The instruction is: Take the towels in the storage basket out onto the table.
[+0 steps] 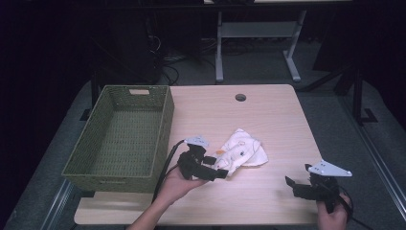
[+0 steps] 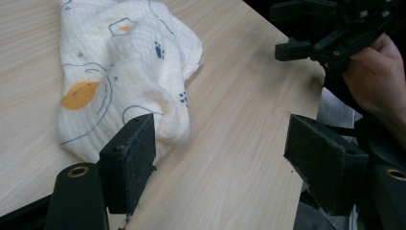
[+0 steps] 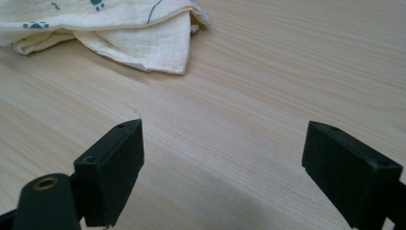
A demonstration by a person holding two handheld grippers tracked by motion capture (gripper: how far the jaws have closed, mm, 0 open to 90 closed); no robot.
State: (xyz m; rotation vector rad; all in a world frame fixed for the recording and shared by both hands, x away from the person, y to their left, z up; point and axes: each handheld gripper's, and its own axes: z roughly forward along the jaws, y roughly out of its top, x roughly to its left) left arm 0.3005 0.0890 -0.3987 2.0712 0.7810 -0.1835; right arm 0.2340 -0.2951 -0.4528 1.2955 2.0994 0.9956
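A crumpled white cloth (image 1: 241,152) with blue and orange prints lies near the middle of the wooden table (image 1: 268,115). My left gripper (image 1: 221,173) is open at the cloth's near left edge; in the left gripper view its left pad (image 2: 131,160) touches the cloth (image 2: 124,72), with bare table between the jaws. My right gripper (image 1: 293,186) is open near the table's front right corner, apart from the cloth (image 3: 139,40), with nothing between its pads (image 3: 112,170).
A green woven basket (image 1: 160,139) stands on the table's left side, close to my left hand. A round cable hole (image 1: 240,97) sits at the back of the table. The table edge runs just right of my right gripper.
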